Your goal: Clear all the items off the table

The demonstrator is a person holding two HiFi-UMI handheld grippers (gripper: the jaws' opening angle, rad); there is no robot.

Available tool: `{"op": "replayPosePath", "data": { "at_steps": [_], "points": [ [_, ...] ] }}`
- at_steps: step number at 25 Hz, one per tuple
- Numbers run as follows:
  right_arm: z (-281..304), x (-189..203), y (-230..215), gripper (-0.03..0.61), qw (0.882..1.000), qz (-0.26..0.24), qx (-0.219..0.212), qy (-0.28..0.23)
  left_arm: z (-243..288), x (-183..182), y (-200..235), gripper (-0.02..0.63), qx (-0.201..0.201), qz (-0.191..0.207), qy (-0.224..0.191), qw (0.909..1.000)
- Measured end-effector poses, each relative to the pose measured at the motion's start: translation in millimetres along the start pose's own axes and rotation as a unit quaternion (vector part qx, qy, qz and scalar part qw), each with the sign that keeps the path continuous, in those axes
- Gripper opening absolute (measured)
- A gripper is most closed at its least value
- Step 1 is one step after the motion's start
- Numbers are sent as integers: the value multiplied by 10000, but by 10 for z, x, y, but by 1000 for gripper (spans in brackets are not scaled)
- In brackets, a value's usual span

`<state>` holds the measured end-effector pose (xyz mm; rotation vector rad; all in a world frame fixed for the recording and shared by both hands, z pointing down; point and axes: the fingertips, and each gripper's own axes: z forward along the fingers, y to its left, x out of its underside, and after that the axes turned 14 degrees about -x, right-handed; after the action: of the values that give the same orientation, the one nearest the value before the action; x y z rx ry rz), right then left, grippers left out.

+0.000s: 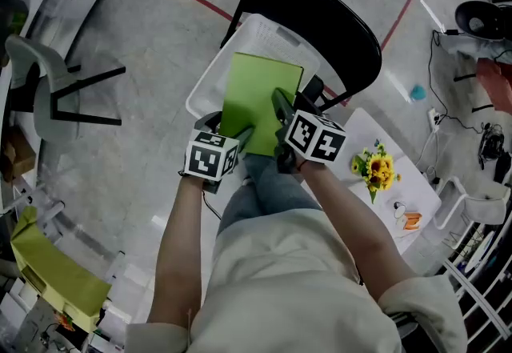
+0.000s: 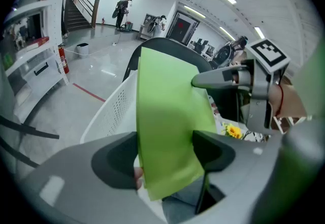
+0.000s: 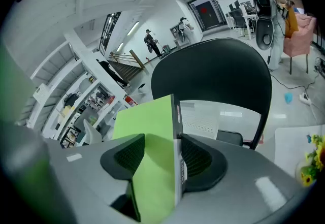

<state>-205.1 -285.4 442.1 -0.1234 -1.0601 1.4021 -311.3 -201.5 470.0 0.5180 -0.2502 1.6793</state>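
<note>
I'm pinching green book (image 1: 258,99) at near edge, left gripper (image 1: 242,135) and right gripper (image 1: 282,107) both clamping it; book hovering over white basket (image 1: 210,79) on black chair (image 1: 340,19), hiding basket's inside; yellow flowers (image 1: 376,169) sitting on table (image 1: 420,195) at right

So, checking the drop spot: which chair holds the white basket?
The black chair ahead, carrying the white basket; the grey chair at left carries none.
</note>
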Motion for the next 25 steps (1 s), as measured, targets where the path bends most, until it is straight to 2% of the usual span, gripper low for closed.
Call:
{"op": "replayPosePath", "data": {
  "at_steps": [9, 25],
  "points": [
    [328, -41, -209, 221, 9994, 325, -19, 67, 320, -131, 186, 344, -26, 226, 225, 9995],
    [561, 280, -234, 216, 9946, 1018, 205, 23, 483, -10, 499, 342, 200, 785, 642, 9946]
  ]
}}
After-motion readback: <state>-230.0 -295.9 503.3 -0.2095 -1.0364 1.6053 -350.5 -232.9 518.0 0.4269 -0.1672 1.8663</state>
